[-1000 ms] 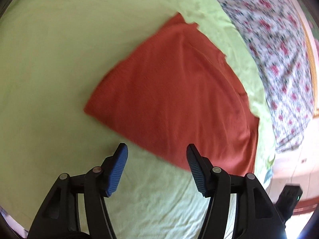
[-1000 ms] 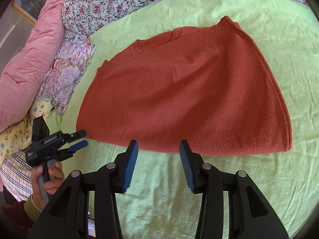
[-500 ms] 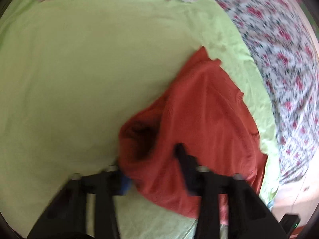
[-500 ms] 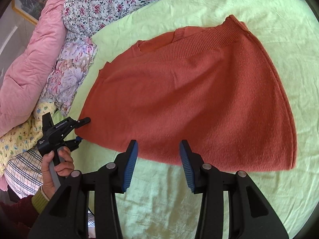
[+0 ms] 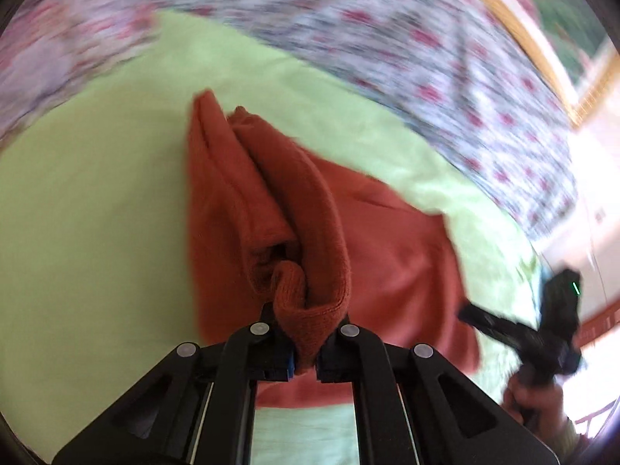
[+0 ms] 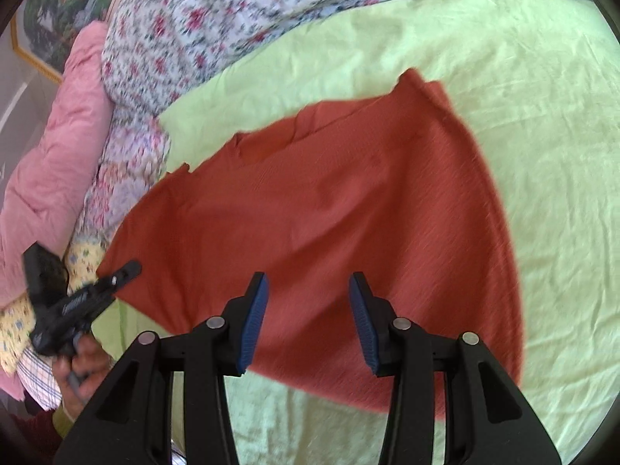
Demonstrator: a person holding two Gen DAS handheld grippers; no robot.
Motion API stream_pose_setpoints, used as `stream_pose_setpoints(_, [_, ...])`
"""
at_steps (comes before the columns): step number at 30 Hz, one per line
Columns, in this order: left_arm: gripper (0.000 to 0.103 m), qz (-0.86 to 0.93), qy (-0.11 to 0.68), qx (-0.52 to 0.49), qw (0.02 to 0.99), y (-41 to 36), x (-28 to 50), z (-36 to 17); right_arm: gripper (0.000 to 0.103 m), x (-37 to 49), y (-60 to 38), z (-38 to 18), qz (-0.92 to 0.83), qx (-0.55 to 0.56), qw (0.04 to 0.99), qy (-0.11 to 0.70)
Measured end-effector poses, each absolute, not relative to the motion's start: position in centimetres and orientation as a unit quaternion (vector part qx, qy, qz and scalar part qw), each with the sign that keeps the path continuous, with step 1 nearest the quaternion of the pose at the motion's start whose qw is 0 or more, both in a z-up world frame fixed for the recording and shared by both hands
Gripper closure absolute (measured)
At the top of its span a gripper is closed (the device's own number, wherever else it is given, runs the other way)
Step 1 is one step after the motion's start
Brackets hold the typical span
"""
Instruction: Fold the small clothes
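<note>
Left gripper (image 5: pixel 306 364) fingers clenched on corner of rust-red knit sweater (image 6: pixel 329 224), lying on green bedsheet (image 6: pixel 523 77); right gripper (image 6: pixel 306 325) fingers released above near hem. Fold underway; next, carry corner across.

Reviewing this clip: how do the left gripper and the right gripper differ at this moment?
The left gripper has its jaws shut on a bunched edge of the orange garment, lifting a fold of it; the right gripper stands open with nothing between its jaws. The left one touches the cloth, while the right one hangs above the garment's near edge over the green sheet. Both are black with blue pads and point down at the same garment.
</note>
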State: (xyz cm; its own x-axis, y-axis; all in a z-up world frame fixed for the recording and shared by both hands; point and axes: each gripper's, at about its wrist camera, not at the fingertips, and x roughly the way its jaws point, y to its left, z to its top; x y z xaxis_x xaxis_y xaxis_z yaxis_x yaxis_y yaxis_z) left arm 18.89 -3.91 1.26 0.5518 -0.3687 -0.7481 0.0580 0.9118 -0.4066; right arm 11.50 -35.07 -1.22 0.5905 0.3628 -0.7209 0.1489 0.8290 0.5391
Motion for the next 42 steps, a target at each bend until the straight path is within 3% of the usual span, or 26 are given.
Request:
stream_pose_setpoints(7, [0.099,-0.206,0.496,-0.084,0.839,-14.1,18.7,-2.3,0.058,13.2,-38.2,-1.6,0.068,0.328,0.834,0.439])
stream_pose_setpoints(22, [0.099,-0.218,0.501,-0.075,0.834,-13.7,18.3,-2.4,0.058,25.6,-31.0,-5.3,0.221,0.384,0.750,0.492])
stream_pose_setpoints(24, [0.099,-0.217,0.501,-0.069,0.835,-14.0,18.5,-2.2,0.065,27.0,-29.9,-5.3,0.217,0.365,0.755,0.499])
stream_pose_setpoints(25, [0.099,-0.219,0.500,-0.069,0.835,-14.0,18.5,-2.0,0.087,27.4,-29.5,-5.0,0.215,0.349,0.762,0.502])
stream_pose_setpoints(35, [0.098,-0.327,0.477,-0.061,0.813,-20.3,18.1,0.7,0.089,21.2,-34.6,2.5,0.206,0.295,0.828,0.430])
stream_pose_setpoints(42, [0.098,-0.353,0.509,-0.031,0.785,-26.3,18.5,-3.1,0.089,17.5,-40.9,-0.7,0.137,0.295,0.830,0.453])
